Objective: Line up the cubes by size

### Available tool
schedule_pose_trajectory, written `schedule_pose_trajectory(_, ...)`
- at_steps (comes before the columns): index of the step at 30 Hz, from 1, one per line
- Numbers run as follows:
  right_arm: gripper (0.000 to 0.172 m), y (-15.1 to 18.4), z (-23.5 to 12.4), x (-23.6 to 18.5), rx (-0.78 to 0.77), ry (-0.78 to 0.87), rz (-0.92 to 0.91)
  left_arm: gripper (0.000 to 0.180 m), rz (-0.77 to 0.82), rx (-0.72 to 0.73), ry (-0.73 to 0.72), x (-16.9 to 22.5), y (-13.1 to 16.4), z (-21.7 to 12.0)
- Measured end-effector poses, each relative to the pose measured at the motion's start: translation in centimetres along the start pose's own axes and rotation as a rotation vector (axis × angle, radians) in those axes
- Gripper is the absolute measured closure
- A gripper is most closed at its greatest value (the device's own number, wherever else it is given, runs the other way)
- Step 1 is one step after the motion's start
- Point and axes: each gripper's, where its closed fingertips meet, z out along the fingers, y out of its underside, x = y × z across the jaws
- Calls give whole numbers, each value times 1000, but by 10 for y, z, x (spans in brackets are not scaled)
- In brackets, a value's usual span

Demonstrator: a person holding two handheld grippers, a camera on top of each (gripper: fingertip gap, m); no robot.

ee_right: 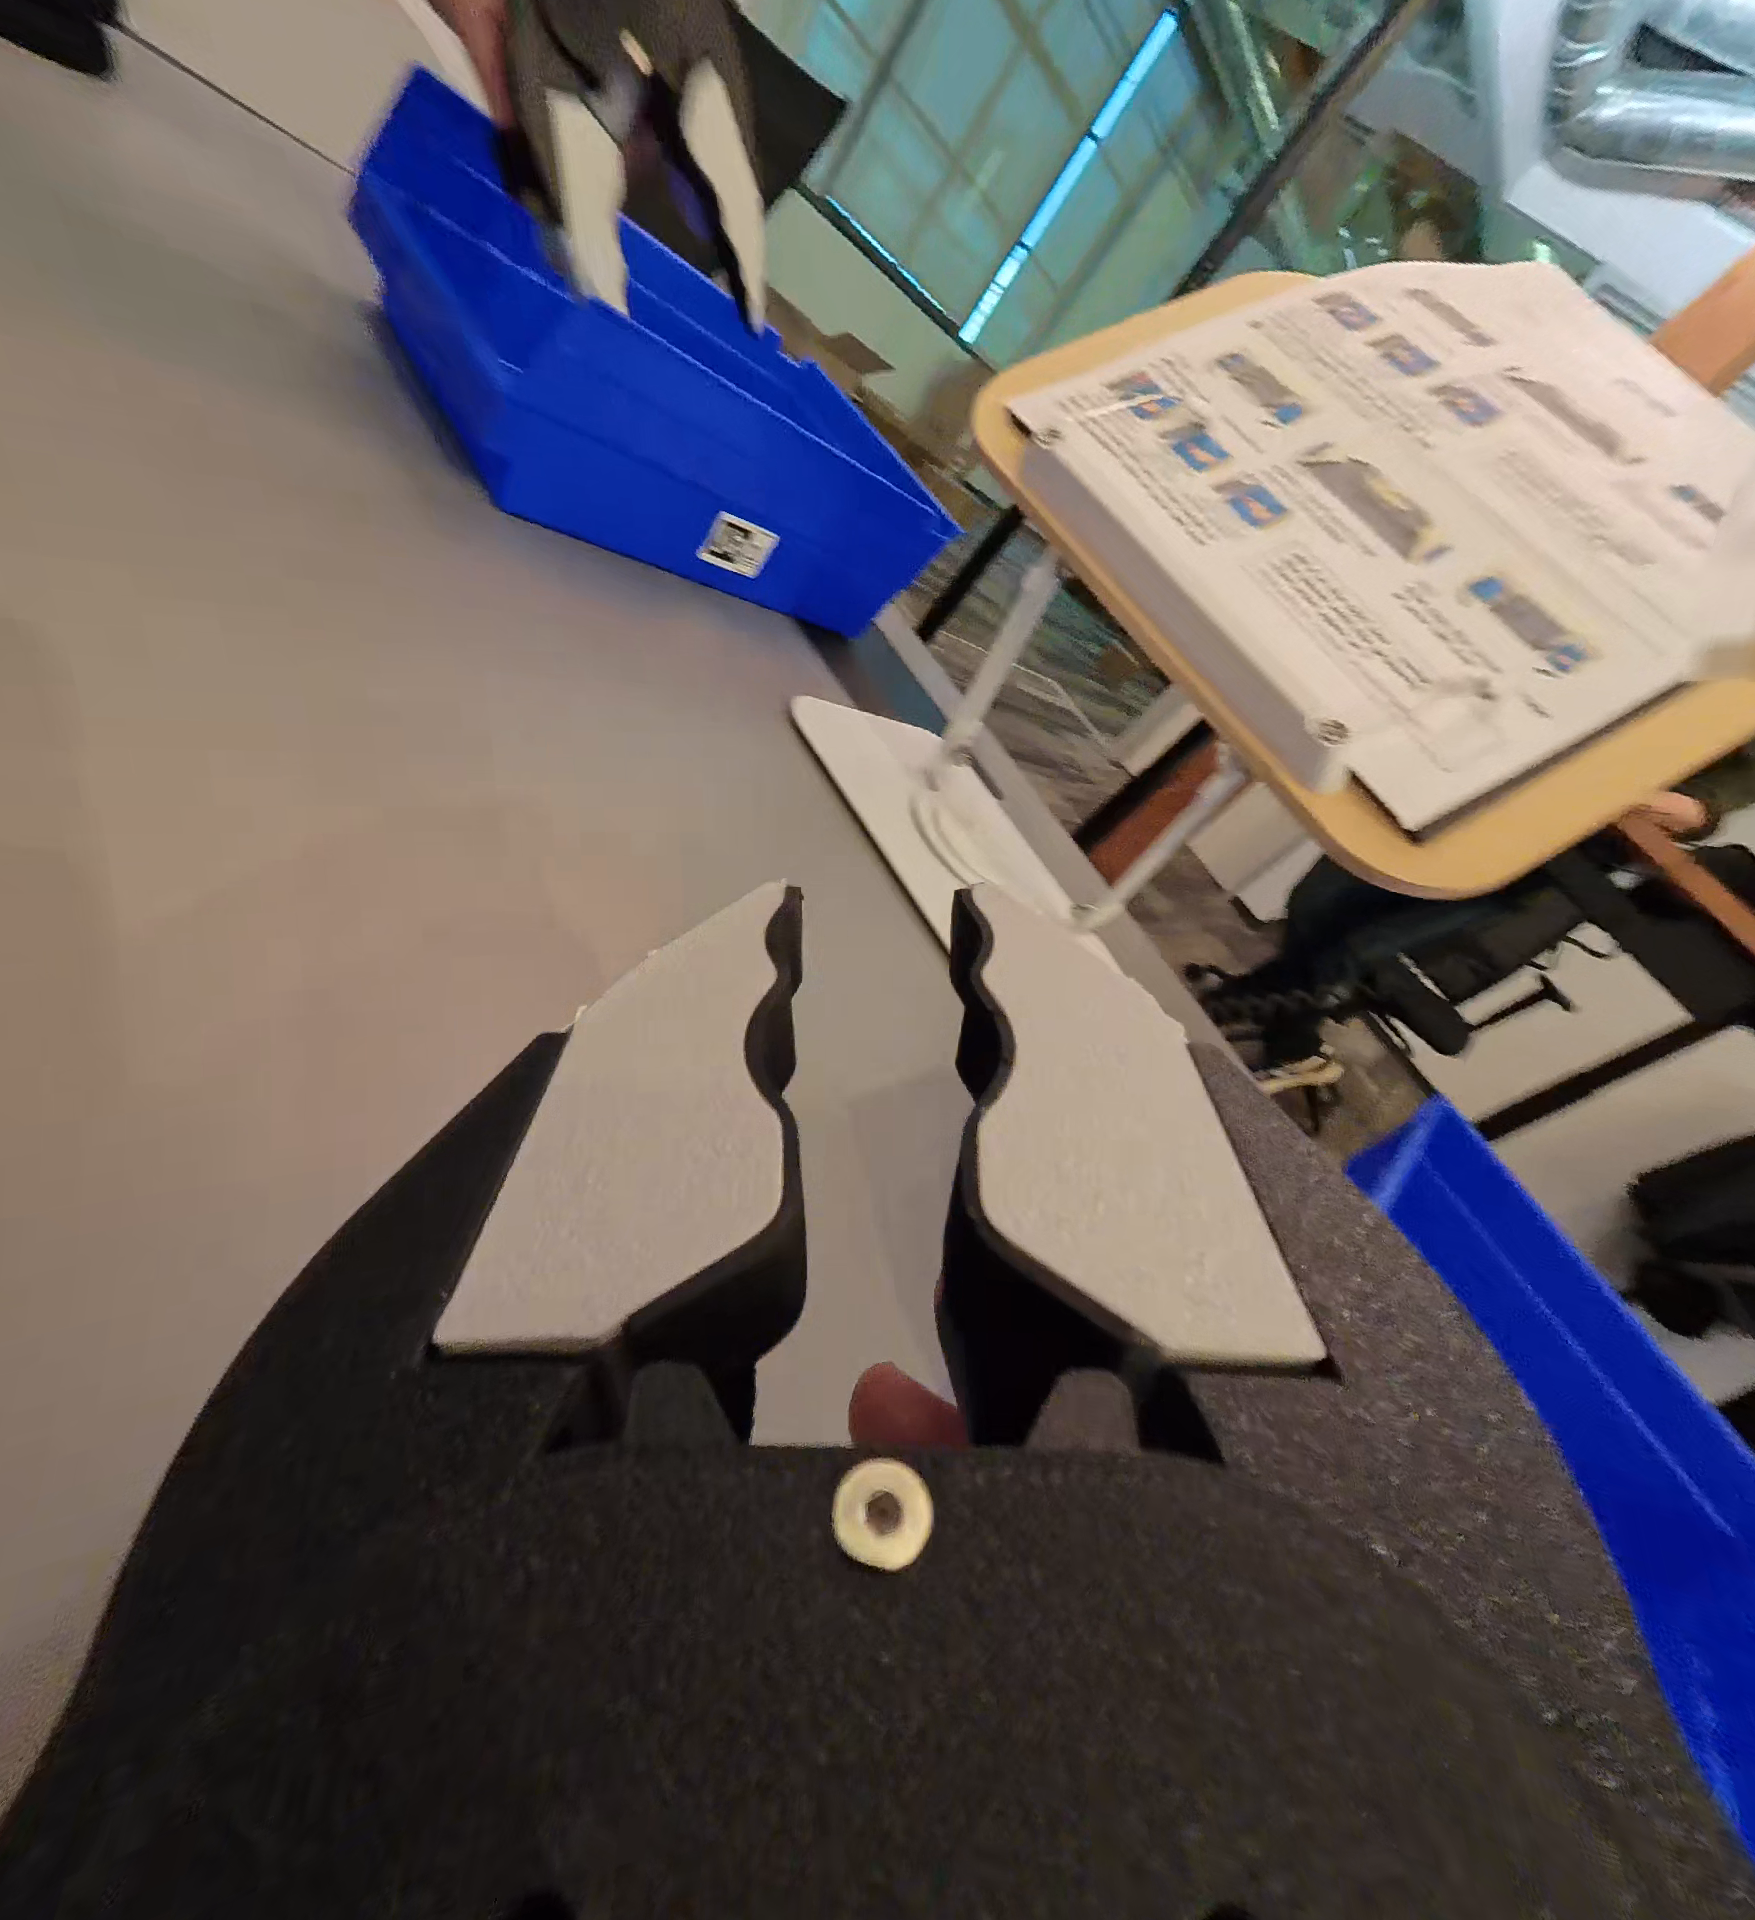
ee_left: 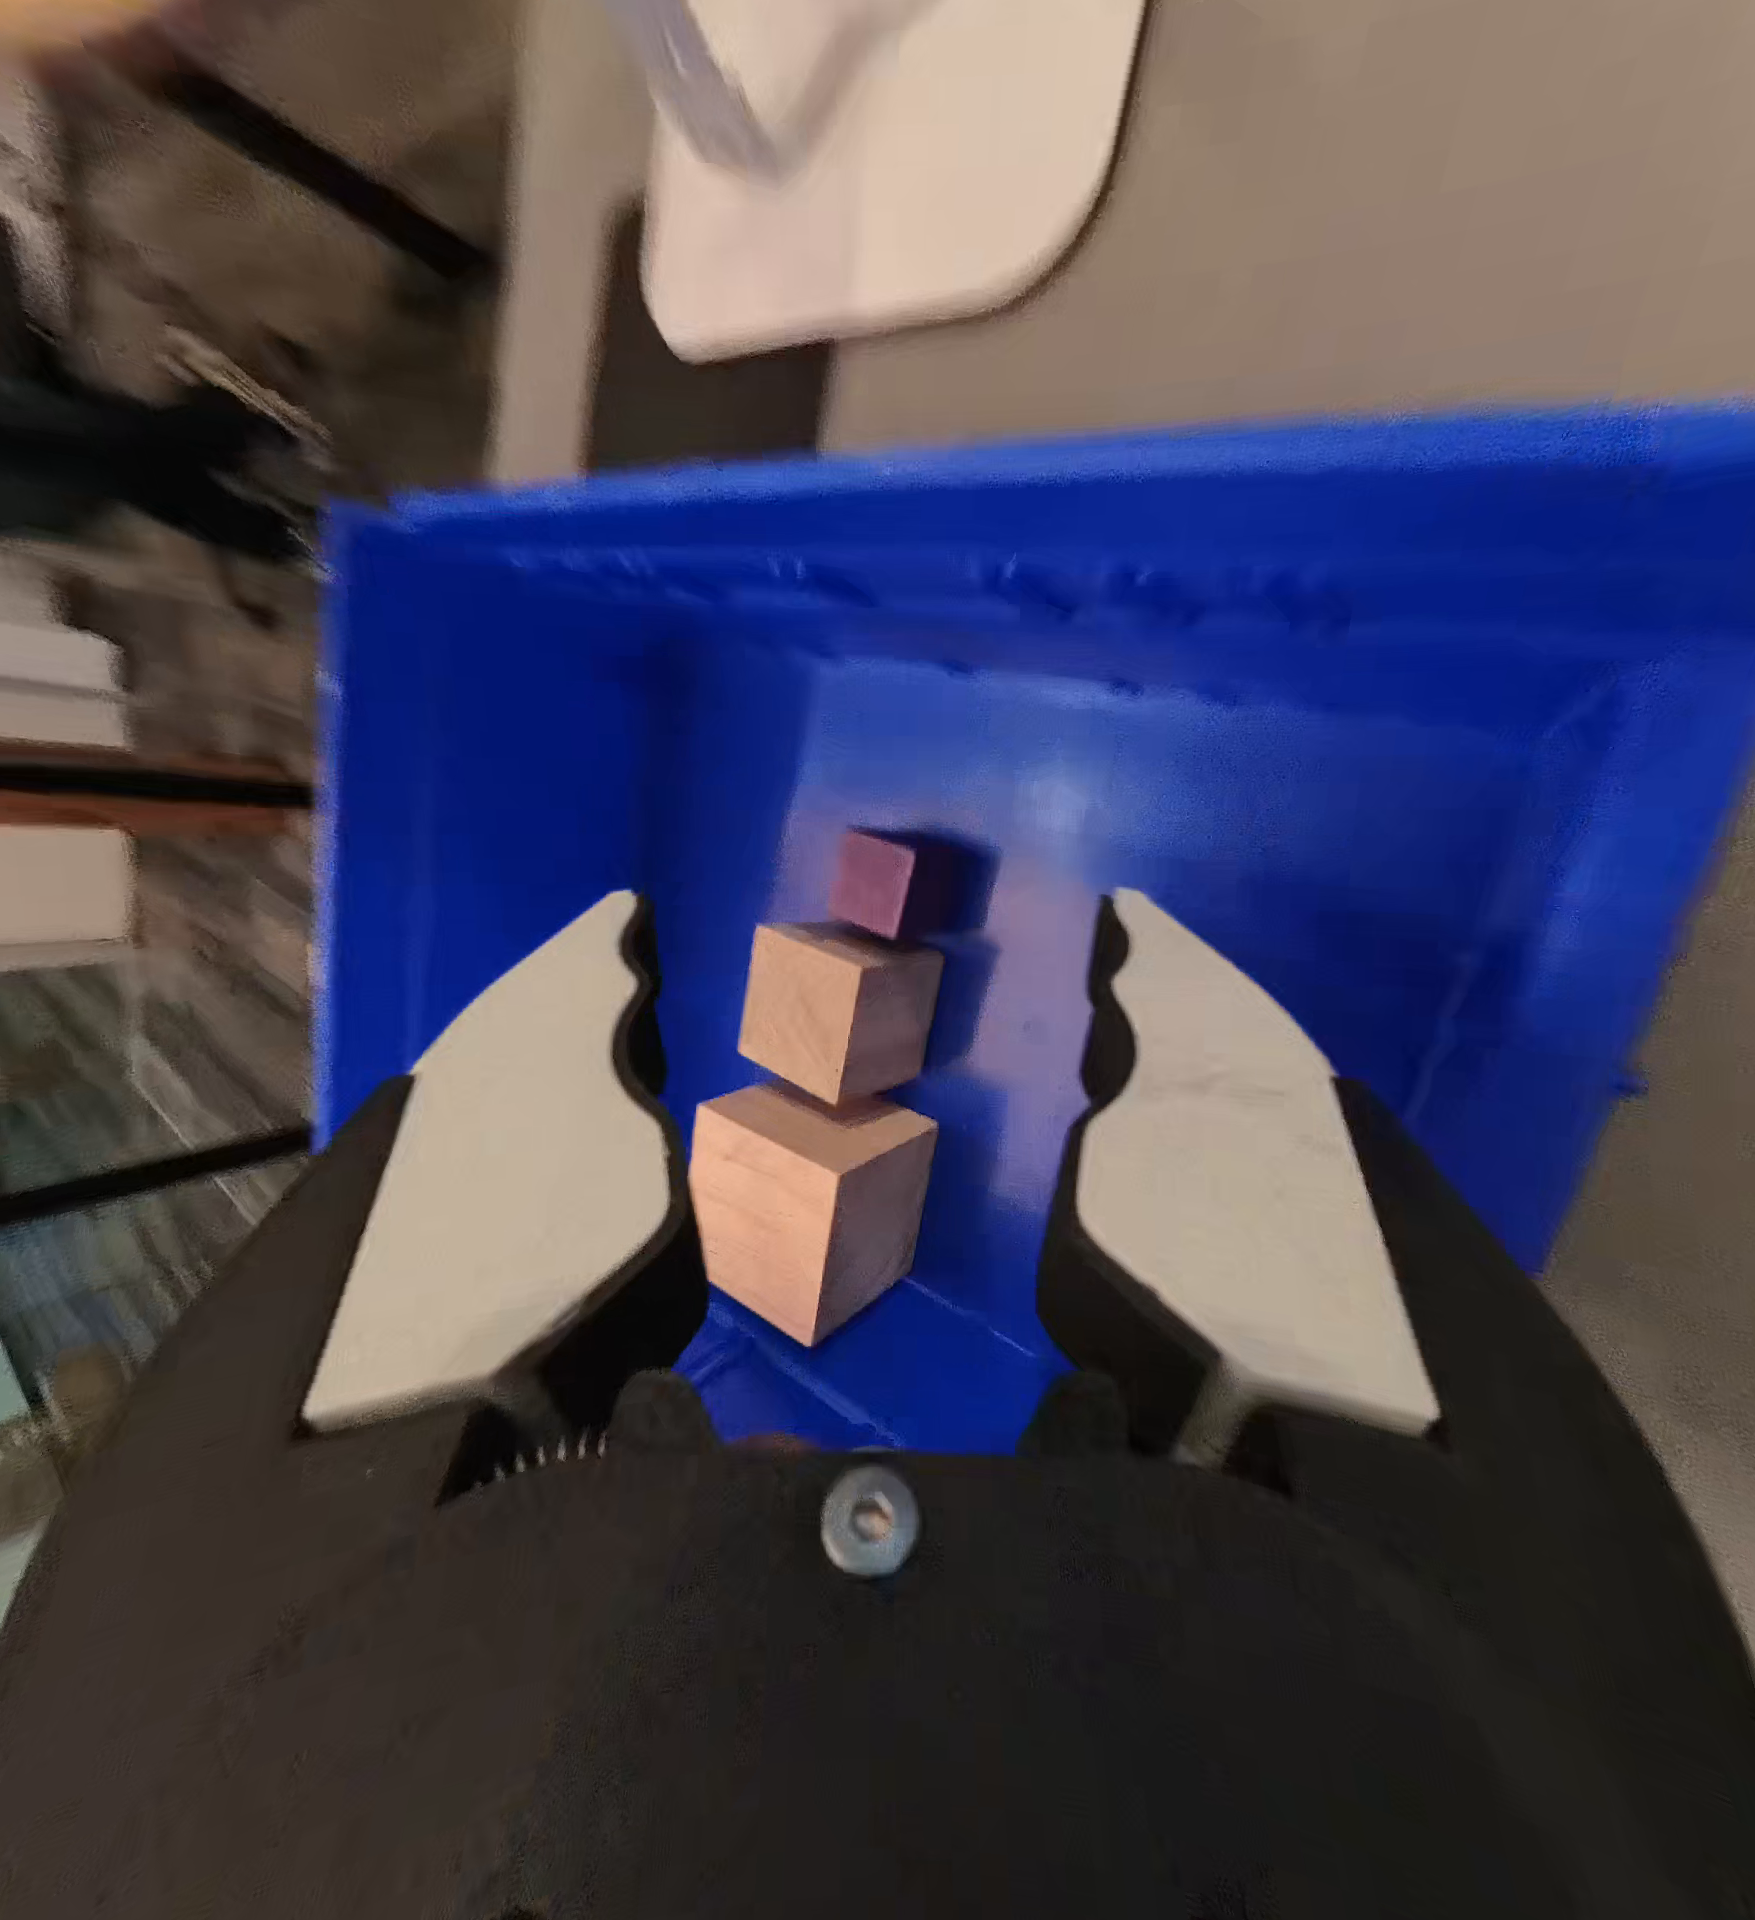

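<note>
Blue bin (ee_left: pixel 1372 935): holds three cubes in a near-to-far row, largest wooden cube (ee_left: pixel 811 1210) nearest, purple cube (ee_left: pixel 888 883) farthest.
Left tongs (ee_left: pixel 873 914): wide open, empty, straddling row.
Right tongs (ee_right: pixel 878 914): part-open, empty, over grey counter (ee_right: pixel 229 727), well apart.
Nearer hand: left.

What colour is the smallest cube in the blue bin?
The smallest cube is purple; the two larger cubes are plain light wood. The left wrist view shows it best.
</note>
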Motion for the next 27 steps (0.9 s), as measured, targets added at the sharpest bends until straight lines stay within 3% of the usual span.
schedule_pose_trajectory(3, 145, 3, 7, -21, 6, -75, 9, 107, 72, -162, 141, 1, 27, 35)
schedule_pose_trajectory(5, 145, 7, 9, -29, 1, -105, 2, 118, 74, -177, 193, 1, 27, 47)
schedule_pose_trajectory(15, 147, 16, 10, -38, 0, -168, 21, 138, 98, -344, 363, 8, 41, 75)
schedule_pose_trajectory(17, 147, 17, 10, -38, 0, -171, 20, 149, 109, -376, 384, 9, 47, 76)
schedule_pose_trajectory(23, 147, 16, 11, -38, -3, -166, 16, 151, -9, -298, 301, -9, 35, 61)
schedule_pose_trajectory(27, 139, 9, 13, -31, 2, -125, 4, 152, -263, -56, 218, -25, -2, 11)
